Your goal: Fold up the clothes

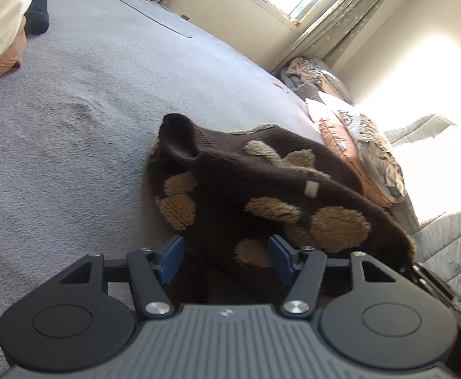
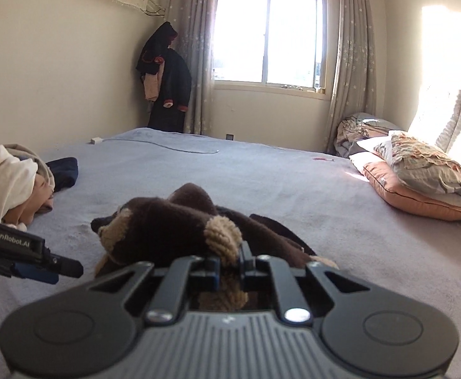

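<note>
On left claw (image 2: 48, 268) side: "GenRobot.AI"; right claw (image 2: 230, 271) pinching sweater (image 2: 167, 227).

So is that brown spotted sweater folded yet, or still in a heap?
Still in a heap: the brown sweater lies bunched and rumpled on the bed.

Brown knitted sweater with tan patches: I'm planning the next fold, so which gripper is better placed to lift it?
Right gripper: already pinching the brown knitted sweater. Left gripper is open, not gripping.
</note>
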A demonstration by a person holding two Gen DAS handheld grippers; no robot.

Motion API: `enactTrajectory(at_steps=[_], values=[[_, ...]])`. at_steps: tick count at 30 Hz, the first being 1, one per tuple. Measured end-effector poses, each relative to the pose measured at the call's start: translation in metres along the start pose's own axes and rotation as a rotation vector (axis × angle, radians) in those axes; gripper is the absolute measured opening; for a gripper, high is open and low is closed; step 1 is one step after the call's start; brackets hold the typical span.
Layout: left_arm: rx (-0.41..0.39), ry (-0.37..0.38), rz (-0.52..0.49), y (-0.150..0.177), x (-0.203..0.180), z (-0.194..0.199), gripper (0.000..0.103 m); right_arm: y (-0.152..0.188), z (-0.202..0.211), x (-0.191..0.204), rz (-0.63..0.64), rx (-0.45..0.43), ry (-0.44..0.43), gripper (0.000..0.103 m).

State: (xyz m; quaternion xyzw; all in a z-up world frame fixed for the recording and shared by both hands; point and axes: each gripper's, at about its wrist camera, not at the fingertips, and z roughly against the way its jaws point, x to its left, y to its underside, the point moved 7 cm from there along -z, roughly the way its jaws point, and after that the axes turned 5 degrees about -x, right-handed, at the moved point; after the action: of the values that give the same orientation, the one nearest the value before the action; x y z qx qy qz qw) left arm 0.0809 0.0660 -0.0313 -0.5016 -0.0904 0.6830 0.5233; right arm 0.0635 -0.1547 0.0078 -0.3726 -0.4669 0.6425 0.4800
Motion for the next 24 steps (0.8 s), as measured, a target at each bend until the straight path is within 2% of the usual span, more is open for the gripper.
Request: enactTrajectory(at_steps=[3,4,9,11,14,15,16,18,19,20,21,22,24], values=[[0.03,0.147,0.077,0.004,-0.013,-0.002,0.064,0.007,0.006,0.015,-0.009,0.02,-0.086,0.011],[0.038,0.171,0.102,0.007,-0.015,-0.004,0.064,0.01,0.007,0.022,-0.006,0.03,-0.114,0.011],[0.021,0.207,0.209,0.007,-0.015,-0.011,0.064,0.022,0.011,0.051,0.014,0.1,-0.224,0.011],[0.014,0.201,0.256,0.006,-0.014,-0.017,0.063,0.03,0.013,0.065,0.041,0.13,-0.27,0.01],[0.033,0.139,0.272,0.012,-0.013,-0.029,0.042,0.044,0.01,0.085,0.128,0.147,-0.268,0.011],[0.041,0.11,0.271,0.015,-0.011,-0.032,0.025,0.046,0.009,0.087,0.139,0.151,-0.266,0.011],[0.048,0.095,0.277,0.018,-0.01,-0.033,0.022,0.046,0.009,0.087,0.142,0.154,-0.264,0.013],[0.056,0.078,0.292,0.021,-0.007,-0.032,0.018,0.045,0.008,0.086,0.149,0.155,-0.266,0.03],[0.056,0.069,0.288,0.02,-0.006,-0.029,0.016,0.043,0.012,0.084,0.159,0.138,-0.269,0.048],[0.049,0.06,0.277,0.018,-0.006,-0.024,0.015,0.038,0.016,0.08,0.173,0.109,-0.262,0.058],[0.041,0.052,0.264,0.016,-0.006,-0.019,0.014,0.032,0.02,0.075,0.185,0.075,-0.248,0.074],[0.031,0.042,0.246,0.013,-0.006,-0.013,0.014,0.026,0.025,0.068,0.189,0.044,-0.236,0.082],[0.009,0.026,0.203,0.008,-0.005,0.0,0.013,0.015,0.031,0.053,0.186,-0.007,-0.215,0.083]])
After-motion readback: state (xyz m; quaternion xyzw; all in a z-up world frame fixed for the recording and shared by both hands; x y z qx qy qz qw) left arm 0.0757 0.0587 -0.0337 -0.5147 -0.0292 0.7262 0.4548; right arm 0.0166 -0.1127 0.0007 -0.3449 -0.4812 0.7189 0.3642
